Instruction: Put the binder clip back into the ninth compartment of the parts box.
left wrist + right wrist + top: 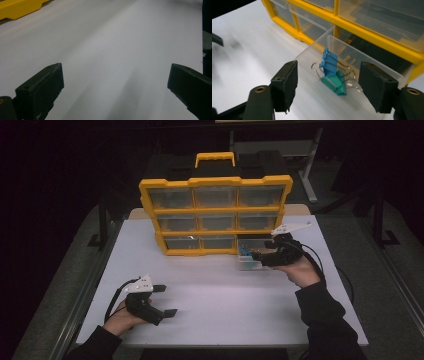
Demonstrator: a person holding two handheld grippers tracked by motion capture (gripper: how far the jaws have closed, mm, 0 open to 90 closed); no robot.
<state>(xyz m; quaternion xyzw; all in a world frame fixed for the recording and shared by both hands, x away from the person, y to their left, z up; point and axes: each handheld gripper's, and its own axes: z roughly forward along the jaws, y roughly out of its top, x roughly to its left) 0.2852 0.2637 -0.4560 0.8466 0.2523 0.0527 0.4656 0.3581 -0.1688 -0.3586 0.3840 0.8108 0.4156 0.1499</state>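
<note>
Drawer (pixel 337 53), clear plastic, pulled out from the bottom-right slot of the yellow organizer (pixel 216 215), sits on the white surface (pixel 220 290) in front of its empty slot, one end near the slot, so the contents are reachable from above. Organizer stands upright at the far edge of the surface, three rows of three clear drawers, yellow carry handle on top, so the drawer fronts face the person; other eight drawers look pushed in.

Right gripper (pixel 255 254) is at the drawer, hand coming in from the right side, fingers (pixel 285 83) spread apart with one on each side of the drawer's near end. Not pressing the walls as far as the right gripper view shows; nothing grasped. Judging by this, it is either about to take the drawer to push it in or has let go after dropping clips.

Left gripper (pixel 162 300) rests low over bare surface at the near left, well apart from the organizer, fingers (pixel 41 88) wide and empty, parked out of the way, likely waiting.

Inside the drawer: two binder clips, blue clip (pixel 327 63) leaning on top of green clip (pixel 337 83), wire handles tangled together, both near the drawer's front end. They lie loose, tilted, not stacked neatly, which fits being dropped in rather than placed.
</note>
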